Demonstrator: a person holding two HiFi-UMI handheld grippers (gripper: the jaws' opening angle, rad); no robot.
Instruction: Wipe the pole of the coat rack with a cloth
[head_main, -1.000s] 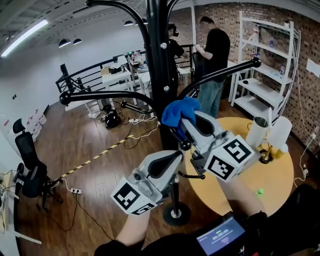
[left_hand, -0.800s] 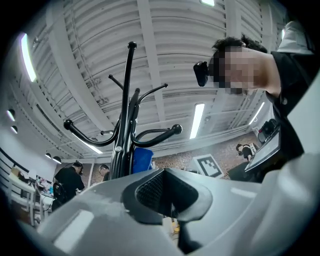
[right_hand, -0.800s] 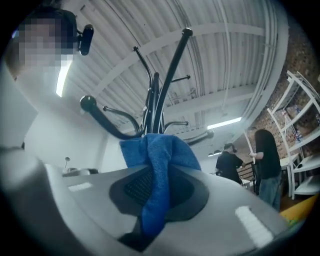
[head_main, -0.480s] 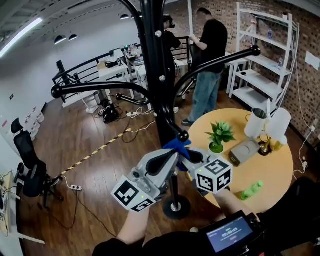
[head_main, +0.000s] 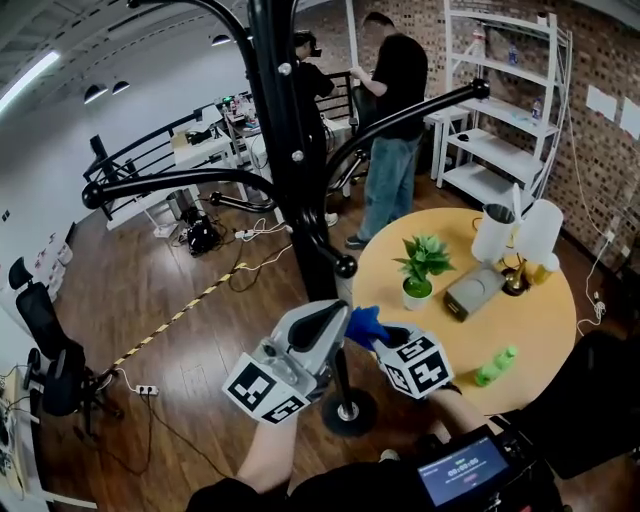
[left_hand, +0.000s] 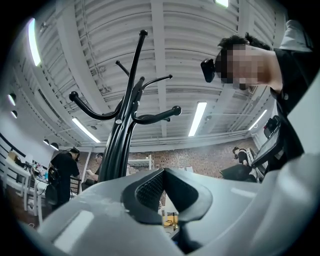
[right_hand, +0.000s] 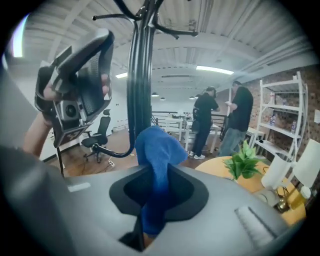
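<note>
Down the pole (head_main: 285, 150) I had dragged my right gripper (head_main: 378, 338), jaws clamped on the cloth (head_main: 362, 325), low beside it. My left gripper (head_main: 335, 318) sat closed, empty. Mid-wipe, I judged; the next stroke needed firm contact.

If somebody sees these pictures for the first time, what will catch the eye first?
The tall black coat rack fills the middle of the head view, its curved arms spreading left and right. Low down, close to it, the right claw is shut on a bright blue cloth, while the left claw is shut and holds nothing. To the right stands a round yellow table with a green plant.
</note>
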